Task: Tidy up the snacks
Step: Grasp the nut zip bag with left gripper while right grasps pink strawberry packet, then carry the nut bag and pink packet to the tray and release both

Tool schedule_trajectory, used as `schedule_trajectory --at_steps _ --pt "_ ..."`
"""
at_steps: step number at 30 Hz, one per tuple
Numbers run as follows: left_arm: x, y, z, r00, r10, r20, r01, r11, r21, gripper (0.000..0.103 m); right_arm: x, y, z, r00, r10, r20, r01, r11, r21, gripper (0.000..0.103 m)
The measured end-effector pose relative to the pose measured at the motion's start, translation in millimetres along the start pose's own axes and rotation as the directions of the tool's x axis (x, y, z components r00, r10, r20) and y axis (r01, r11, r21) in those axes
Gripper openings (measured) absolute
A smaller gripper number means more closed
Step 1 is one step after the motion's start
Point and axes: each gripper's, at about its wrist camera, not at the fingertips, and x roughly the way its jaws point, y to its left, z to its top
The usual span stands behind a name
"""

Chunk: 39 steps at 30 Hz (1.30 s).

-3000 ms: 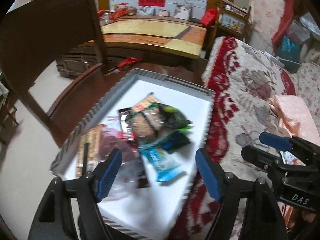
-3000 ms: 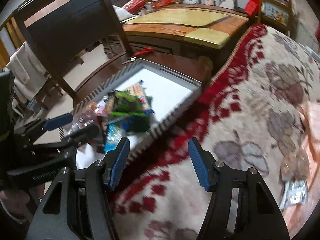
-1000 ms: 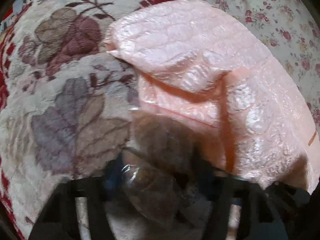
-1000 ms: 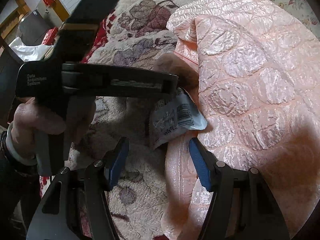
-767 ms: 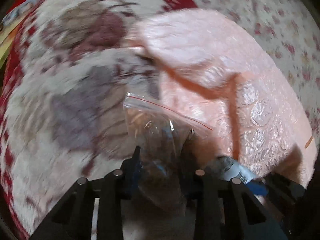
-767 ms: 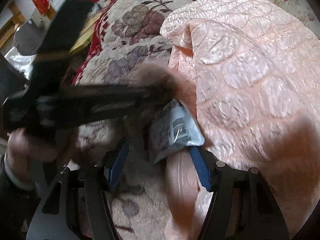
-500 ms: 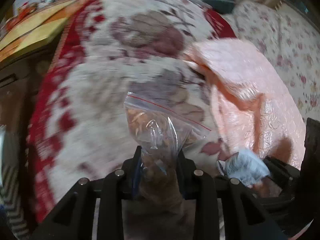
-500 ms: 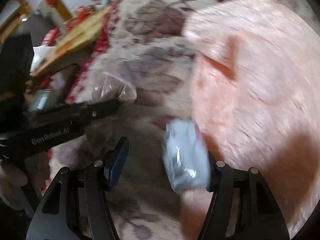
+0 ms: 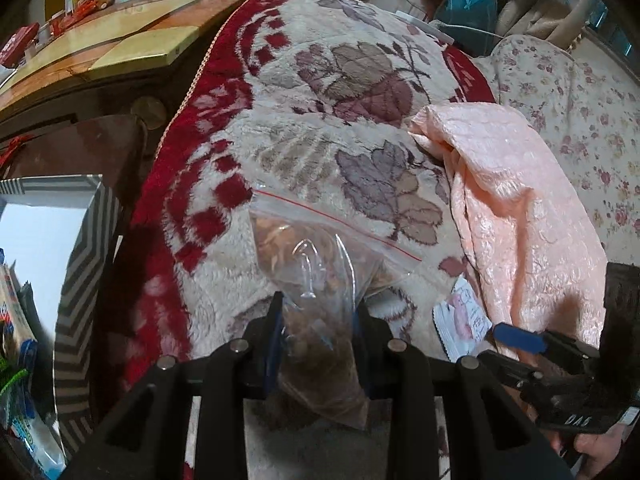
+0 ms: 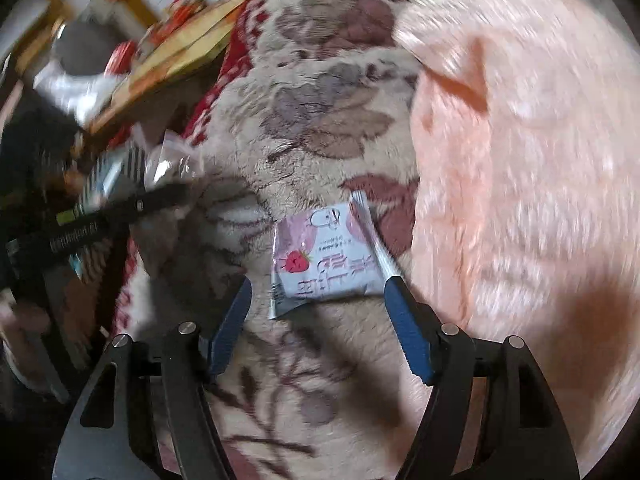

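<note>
My left gripper (image 9: 318, 320) is shut on a clear zip bag (image 9: 320, 248) of brown snacks and holds it above the floral blanket, right of the striped tray (image 9: 80, 260). Several snack packets (image 9: 16, 320) lie in that tray. In the right wrist view the left gripper (image 10: 160, 196) and its bag (image 10: 172, 164) show blurred at the left. My right gripper (image 10: 318, 292) points down at a pale strawberry packet (image 10: 324, 260) lying flat on the blanket. Its jaws are opening, and the packet lies loose between them. In the left wrist view the same packet (image 9: 464, 320) sits beside the right gripper (image 9: 516, 354).
A pink quilted cover (image 9: 520, 200) lies bunched to the right of the packet. The red and cream floral blanket (image 9: 340, 100) covers the seat. The tray sits on a dark wooden table (image 9: 80, 140), with a yellow-topped table (image 9: 100, 40) behind it.
My left gripper shut on the clear bag, lifted it off the blanket and carried it left toward the tray. The strawberry packet turned over and now lies flat; the right jaws stand wider.
</note>
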Motion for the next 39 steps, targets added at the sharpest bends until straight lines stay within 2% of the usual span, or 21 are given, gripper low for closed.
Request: schedule_trajectory --at_steps 2,4,6,8,10,13,14,15,16,18,20,27,31,39 --pt "-0.5 -0.5 -1.9 1.0 -0.001 -0.001 0.001 1.0 0.002 0.032 2.0 -5.8 -2.4 0.999 0.037 -0.006 -0.037 0.997 0.065 0.07" --pt "-1.1 -0.5 -3.8 1.0 0.001 -0.002 -0.001 1.0 0.005 0.032 5.3 -3.1 -0.4 1.0 -0.028 -0.002 0.028 0.998 0.051 0.069" --pt "-1.0 0.6 -5.2 1.0 0.001 -0.006 -0.001 1.0 0.003 0.032 5.0 3.1 7.8 0.99 -0.135 0.049 0.135 0.991 -0.004 0.07" --pt "-0.3 2.2 -5.4 1.0 -0.002 -0.012 0.002 1.0 0.0 0.032 7.3 7.1 13.3 0.99 -0.133 0.052 0.137 0.988 -0.071 0.082" --pt "-0.2 2.5 -5.0 1.0 -0.002 -0.011 0.002 1.0 -0.003 0.032 16.0 11.5 17.7 0.99 -0.138 -0.002 0.136 0.978 -0.158 0.083" --pt "0.5 -0.4 -5.8 1.0 0.0 -0.008 0.0 1.0 0.004 0.032 30.9 10.4 20.4 0.991 -0.113 -0.075 0.094 0.971 -0.222 0.083" --pt "1.4 -2.0 -6.4 1.0 0.002 -0.009 -0.002 1.0 0.01 0.032 32.5 7.6 21.7 0.992 -0.104 -0.066 0.088 0.973 -0.215 0.08" --pt "1.5 -2.9 -7.0 1.0 0.005 -0.007 -0.005 1.0 0.012 0.032 32.9 4.4 22.8 0.994 -0.092 -0.051 0.08 0.977 -0.2 0.074" --pt "1.3 -3.4 -7.6 1.0 0.009 -0.005 -0.009 1.0 0.012 0.032 32.6 -0.7 23.7 0.997 -0.068 -0.034 0.061 0.983 -0.172 0.058" --pt "-0.6 -3.7 -8.5 1.0 0.013 -0.001 -0.013 1.0 0.015 0.032 33.5 -2.3 23.2 0.998 -0.057 -0.032 0.05 0.985 -0.168 0.055" --pt "-4.2 -3.7 -9.3 1.0 0.017 0.003 -0.017 1.0 0.016 0.032 31.3 2.6 21.5 0.997 -0.069 -0.035 0.061 0.979 -0.193 0.053" --pt "-30.3 0.8 -19.0 0.996 0.069 0.049 -0.069 0.998 0.008 0.032 9.4 41.9 12.0 0.999 -0.034 0.027 0.04 0.967 -0.25 0.053" --pt "-53.2 12.0 -29.4 0.991 0.111 0.079 -0.111 0.994 -0.007 0.032 11.5 65.9 7.0 1.0 -0.003 0.018 0.008 0.963 -0.269 0.053" --pt "-97.3 51.5 -52.4 0.973 0.199 0.12 -0.191 0.979 -0.075 0.032 20.7 138.2 -1.5 0.997 0.076 -0.01 -0.075 0.929 -0.363 0.053"
